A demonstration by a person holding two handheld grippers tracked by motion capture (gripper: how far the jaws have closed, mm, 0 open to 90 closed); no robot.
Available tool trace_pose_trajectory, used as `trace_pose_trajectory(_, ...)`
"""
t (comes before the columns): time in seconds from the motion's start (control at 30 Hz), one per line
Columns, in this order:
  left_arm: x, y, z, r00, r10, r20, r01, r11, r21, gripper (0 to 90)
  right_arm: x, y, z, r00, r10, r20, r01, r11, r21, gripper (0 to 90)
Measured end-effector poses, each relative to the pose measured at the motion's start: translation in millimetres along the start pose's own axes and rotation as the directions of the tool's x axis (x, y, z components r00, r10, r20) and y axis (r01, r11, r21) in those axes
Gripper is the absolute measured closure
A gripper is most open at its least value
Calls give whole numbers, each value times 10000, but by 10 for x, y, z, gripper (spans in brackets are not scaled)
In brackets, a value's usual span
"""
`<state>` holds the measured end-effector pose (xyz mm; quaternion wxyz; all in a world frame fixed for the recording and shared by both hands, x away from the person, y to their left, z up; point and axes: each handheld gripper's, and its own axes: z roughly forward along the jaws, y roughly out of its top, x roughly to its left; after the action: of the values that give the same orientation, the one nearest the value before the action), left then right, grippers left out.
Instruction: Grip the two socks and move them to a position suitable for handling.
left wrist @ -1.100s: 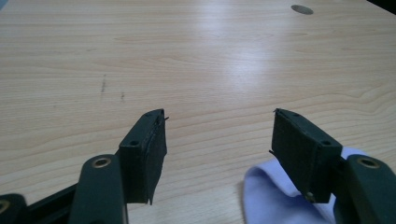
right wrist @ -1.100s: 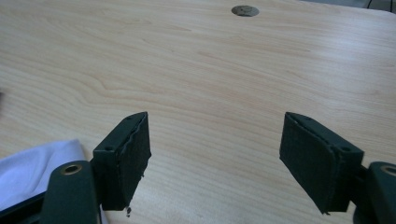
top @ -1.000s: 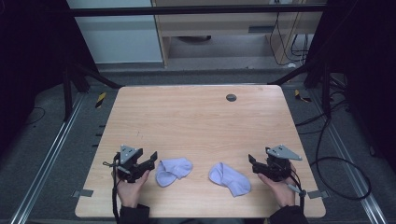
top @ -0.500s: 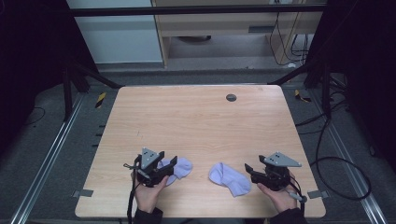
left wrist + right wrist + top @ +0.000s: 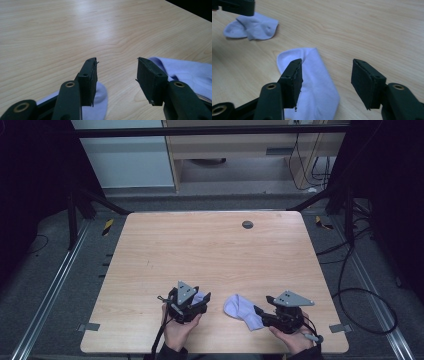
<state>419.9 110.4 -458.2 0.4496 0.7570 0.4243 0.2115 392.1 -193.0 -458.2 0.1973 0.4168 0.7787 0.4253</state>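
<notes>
Pale lilac cloth, two small soft socks, is lying near the front edge of the light wooden table (image 5: 210, 255). The left gripper (image 5: 199, 301) is covering the left sock (image 5: 252, 26), the right gripper (image 5: 260, 312) overlapping the right sock (image 5: 240, 309); both jaw pairs, just closing, are standing apart, clamping nothing.

High view overlooks table (image 5: 210, 250); gripper views skim it closely.
</notes>
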Motion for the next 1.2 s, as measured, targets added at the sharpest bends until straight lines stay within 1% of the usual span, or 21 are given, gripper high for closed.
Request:
trace_pose_trajectory(0.03,-62,-9,45,9999,149,35,-149,9998,107,501,29,-27,18,9999,-16,-143,19,9999,166,458)
trace_pose_trajectory(0.07,-62,-9,45,9999,149,35,-149,9998,107,506,29,-27,18,9999,-16,-143,19,9999,166,458)
trace_pose_trajectory(0.1,-107,-19,81,9997,255,57,-256,9994,220,512,51,-57,33,9997,-109,-233,116,9995,284,479)
trace_pose_trajectory(0.13,-107,-19,81,9997,255,57,-256,9994,220,516,51,-57,33,9997,-109,-233,116,9995,284,479)
trace_pose_trajectory(0.17,-150,-33,125,9996,217,167,-223,9991,350,526,73,-92,40,9994,-172,-285,182,9991,371,499)
trace_pose_trajectory(0.23,-183,-48,168,9995,167,285,-180,9989,443,537,82,-116,42,9994,-199,-284,211,9989,420,514)
trace_pose_trajectory(0.3,-216,-60,204,9991,205,377,-226,9982,556,552,94,-150,49,9992,-103,-383,122,9987,497,532)
trace_pose_trajectory(0.33,-236,-67,223,9988,257,412,-283,9976,631,554,96,-168,53,9990,-171,-422,196,9981,590,539)
trace_pose_trajectory(0.37,-260,-78,248,9986,346,403,-373,9969,688,559,106,-183,56,9989,-147,-452,176,9976,663,547)
trace_pose_trajectory(0.4,-260,-78,248,9986,346,403,-373,9969,688,566,112,-202,64,9986,-182,-495,217,9972,719,556)
trace_pose_trajectory(0.43,-288,-93,281,9981,474,401,-503,9960,741,575,117,-215,68,9984,-207,-532,247,9967,770,565)
trace_pose_trajectory(0.53,-340,-120,347,9973,631,387,-666,9930,976,586,149,-240,87,9973,-267,-682,329,9952,923,596)
trace_pose_trajectory(0.57,-352,-127,364,9971,656,382,-692,9926,997,590,168,-247,100,9966,-367,-738,440,9940,1004,606)
trace_pose_trajectory(0.63,-365,-134,383,9969,700,359,-734,9919,1039,601,180,-248,103,9960,-408,-799,494,9928,1089,616)
trace_pose_trajectory(0.7,-397,-149,428,9958,821,410,-864,9893,1175,606,197,-247,119,9944,-482,-945,592,9913,1178,631)
trace_pose_trajectory(0.77,-429,-160,478,9955,809,491,-867,9877,1300,610,199,-258,134,9939,-414,-1027,546,9902,1288,643)
trace_pose_trajectory(0.87,-471,-170,530,9942,931,538,-1002,9837,1490,630,207,-281,167,9929,-436,-1106,604,9863,1534,648)
trace_pose_trajectory(1.0,-492,-184,570,9948,876,515,-947,9829,1579,668,225,-293,193,9911,-568,-1202,767,9827,1685,656)
trace_pose_trajectory(1.03,-496,-186,583,9942,930,541,-1007,9815,1630,678,239,-300,208,9892,-630,-1326,869,9792,1833,662)
trace_pose_trajectory(1.1,-502,-193,601,9944,917,527,-993,9809,1671,701,245,-303,221,9881,-692,-1374,948,9773,1893,670)
trace_pose_trajectory(1.2,-504,-199,616,9948,893,484,-964,9799,1747,732,238,-307,230,9871,-675,-1454,960,9754,1983,690)
